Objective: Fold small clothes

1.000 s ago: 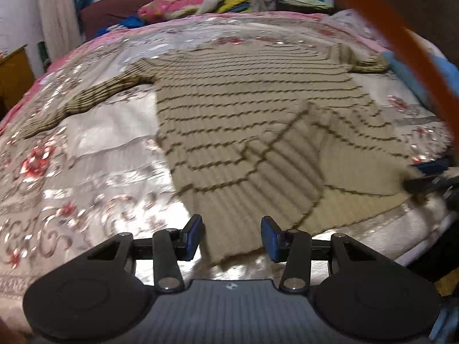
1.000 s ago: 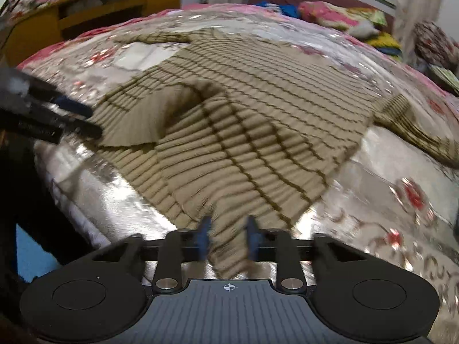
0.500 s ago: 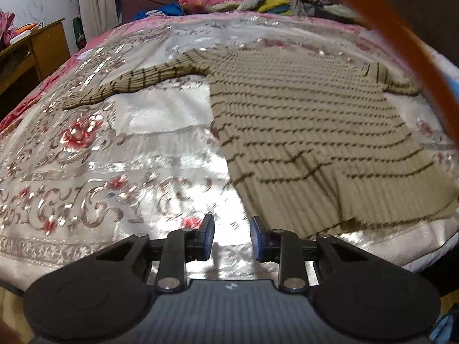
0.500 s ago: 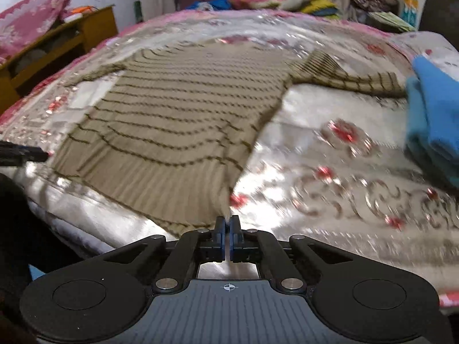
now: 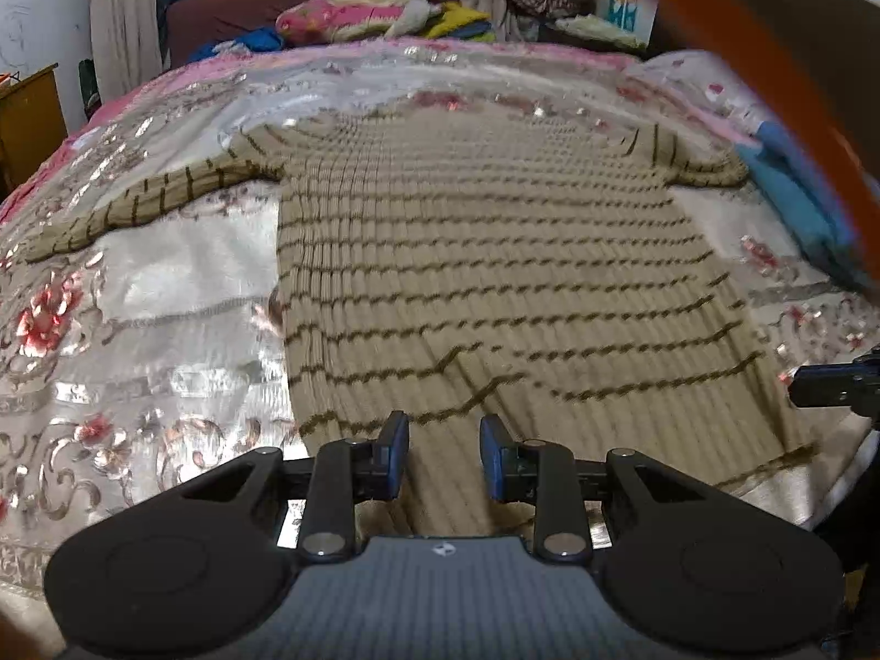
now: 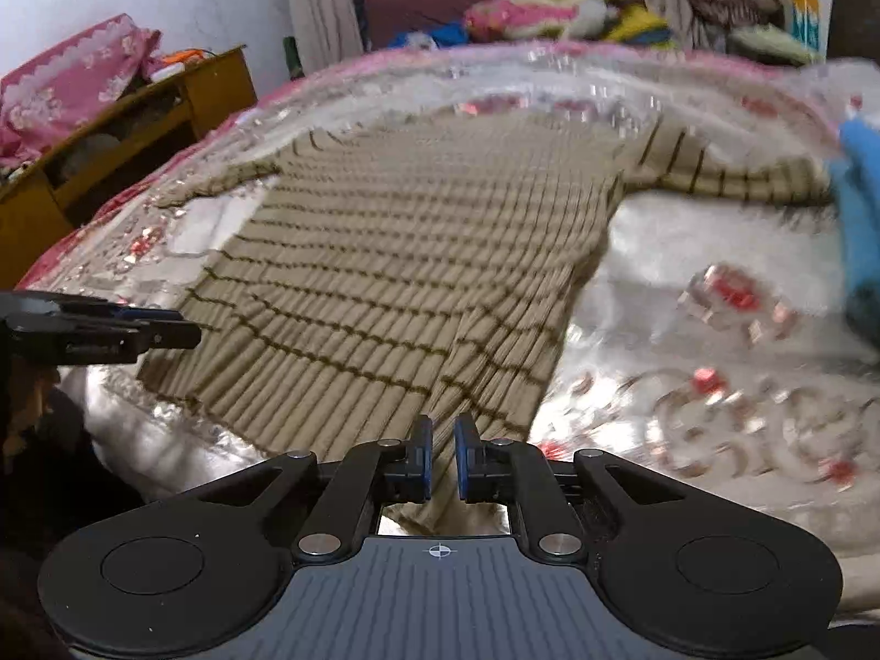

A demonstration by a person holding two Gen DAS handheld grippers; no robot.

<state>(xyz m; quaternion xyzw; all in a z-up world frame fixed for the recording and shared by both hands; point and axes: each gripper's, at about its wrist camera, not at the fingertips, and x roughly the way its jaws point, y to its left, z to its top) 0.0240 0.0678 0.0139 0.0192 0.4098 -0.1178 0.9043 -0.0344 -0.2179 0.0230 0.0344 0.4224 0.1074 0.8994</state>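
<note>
A tan knitted sweater (image 5: pixel 495 275) with thin dark stripes lies spread flat on the bed, sleeves out to both sides and hem nearest me. My left gripper (image 5: pixel 444 440) hovers over the hem's left part, its blue pads a finger-width apart with fabric showing between them and nothing pinched. My right gripper (image 6: pixel 443 440) is over the hem's right corner of the sweater (image 6: pixel 412 275). Its jaws are opening, a narrow slit shows fabric behind, and the pads do not press on it. Each gripper shows at the edge of the other's view, the right gripper (image 5: pixel 836 385) and the left gripper (image 6: pixel 110 330).
A shiny floral bedspread (image 5: pixel 137 330) covers the bed. Folded blue cloth (image 5: pixel 792 203) lies by the right sleeve. Pillows and clothes (image 5: pixel 352 22) are piled at the headboard. A wooden cabinet (image 6: pixel 137 126) stands left of the bed. An orange strap (image 5: pixel 742 71) crosses the left view.
The flipped-up hem corner seen a second ago now lies flat. Both grippers came back over the hem from the bedspread. The left jaws narrowed; the right jaws parted slightly from fully shut.
</note>
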